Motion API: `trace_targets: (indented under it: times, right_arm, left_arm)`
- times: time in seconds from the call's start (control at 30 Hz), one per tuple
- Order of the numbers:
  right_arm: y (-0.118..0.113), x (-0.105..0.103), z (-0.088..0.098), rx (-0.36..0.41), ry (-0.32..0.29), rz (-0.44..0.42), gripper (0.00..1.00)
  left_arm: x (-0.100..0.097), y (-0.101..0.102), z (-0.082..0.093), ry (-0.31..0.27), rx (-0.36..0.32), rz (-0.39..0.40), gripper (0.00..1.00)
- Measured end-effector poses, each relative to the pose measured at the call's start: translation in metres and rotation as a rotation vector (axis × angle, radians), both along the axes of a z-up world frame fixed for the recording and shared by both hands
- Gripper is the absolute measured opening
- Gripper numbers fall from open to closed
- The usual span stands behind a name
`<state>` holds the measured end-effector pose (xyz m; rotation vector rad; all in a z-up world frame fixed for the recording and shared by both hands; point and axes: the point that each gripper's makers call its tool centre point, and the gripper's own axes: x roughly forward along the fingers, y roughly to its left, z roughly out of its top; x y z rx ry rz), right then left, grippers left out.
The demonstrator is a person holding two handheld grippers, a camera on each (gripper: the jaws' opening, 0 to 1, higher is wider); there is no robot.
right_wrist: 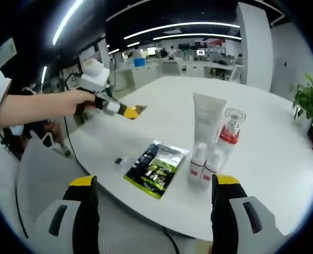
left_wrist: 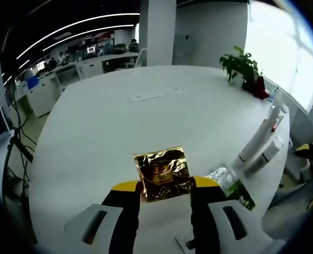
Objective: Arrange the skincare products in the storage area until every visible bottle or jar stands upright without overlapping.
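My left gripper (left_wrist: 166, 185) is shut on a gold foil sachet (left_wrist: 163, 173) and holds it above the white table (left_wrist: 119, 121). The right gripper view shows that same left gripper (right_wrist: 125, 110) in a person's hand, the gold sachet (right_wrist: 139, 110) at its tip. My right gripper (right_wrist: 155, 182) stands wide open at the table's near edge with nothing between its jaws. Just ahead of it lies a green sachet (right_wrist: 157, 168). Beside it stand a white tube (right_wrist: 208, 119), a clear bottle with a red band (right_wrist: 230, 132) and two small white bottles (right_wrist: 198, 161), all upright and close together.
In the left gripper view the white tube (left_wrist: 257, 140), the green sachet (left_wrist: 240, 194) and a clear packet (left_wrist: 218, 173) sit at the right. A potted plant (left_wrist: 241, 66) stands at the table's far edge. A small dark item (right_wrist: 118, 160) lies near the green sachet. Office desks lie beyond.
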<state>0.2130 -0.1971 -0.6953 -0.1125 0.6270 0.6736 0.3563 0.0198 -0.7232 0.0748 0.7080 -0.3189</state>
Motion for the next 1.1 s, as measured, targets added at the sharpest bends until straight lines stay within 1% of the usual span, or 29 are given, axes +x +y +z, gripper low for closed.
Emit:
trace_targets:
  times: [0.07, 0.17, 0.23, 0.33, 0.4, 0.53, 0.57, 0.63, 0.7, 0.73, 0.77, 0.83, 0.9, 1.0, 1.07, 1.1]
  right_arm:
    - [0.001, -0.001, 0.0, 0.002, 0.0, 0.012, 0.87]
    - [0.004, -0.003, 0.001, 0.013, 0.001, 0.028, 0.87]
    - [0.004, -0.003, 0.001, 0.018, 0.0, 0.032, 0.87]
    - [0.006, -0.004, 0.003, 0.033, -0.004, 0.043, 0.86]
    - [0.007, -0.004, 0.005, 0.039, -0.007, 0.047, 0.85]
    - [0.01, -0.005, 0.008, 0.069, -0.016, 0.062, 0.82]
    - [0.01, -0.005, 0.009, 0.072, -0.019, 0.062, 0.8]
    - [0.011, -0.004, 0.01, 0.076, -0.026, 0.067, 0.79]
    - [0.011, -0.005, 0.011, 0.081, -0.032, 0.07, 0.78]
    - [0.011, -0.005, 0.011, 0.081, -0.034, 0.071, 0.78]
    - [0.012, -0.004, 0.013, 0.086, -0.041, 0.076, 0.77]
    - [0.014, -0.004, 0.014, 0.096, -0.044, 0.083, 0.75]
    - [0.014, -0.004, 0.015, 0.097, -0.046, 0.086, 0.74]
    - [0.016, -0.004, 0.017, 0.108, -0.052, 0.088, 0.73]
    - [0.018, -0.004, 0.02, 0.124, -0.064, 0.095, 0.7]
    - [0.019, -0.004, 0.022, 0.133, -0.068, 0.098, 0.69]
  left_arm:
    - [-0.001, 0.001, 0.002, -0.009, -0.007, -0.003, 0.41]
    - [-0.013, -0.002, 0.007, -0.026, -0.006, -0.009, 0.41]
    - [-0.023, -0.009, 0.012, -0.034, 0.001, -0.015, 0.41]
    - [-0.034, -0.013, 0.016, -0.047, 0.0, -0.024, 0.41]
    - [-0.044, -0.02, 0.022, -0.062, 0.003, -0.034, 0.41]
    - [-0.064, -0.027, 0.023, -0.076, 0.016, -0.068, 0.41]
    - [-0.073, -0.035, 0.024, -0.077, 0.021, -0.082, 0.41]
    - [-0.084, -0.039, 0.026, -0.083, 0.013, -0.095, 0.41]
    - [-0.09, -0.042, 0.029, -0.09, 0.005, -0.112, 0.41]
    - [-0.092, -0.044, 0.03, -0.092, 0.007, -0.117, 0.41]
    - [-0.098, -0.05, 0.033, -0.1, 0.021, -0.138, 0.41]
    - [-0.103, -0.051, 0.035, -0.11, 0.031, -0.152, 0.41]
    - [-0.109, -0.057, 0.041, -0.121, 0.029, -0.162, 0.41]
    - [-0.115, -0.065, 0.046, -0.141, 0.031, -0.195, 0.41]
    - [-0.12, -0.07, 0.049, -0.15, 0.035, -0.204, 0.41]
    - [-0.123, -0.076, 0.054, -0.163, 0.048, -0.216, 0.41]
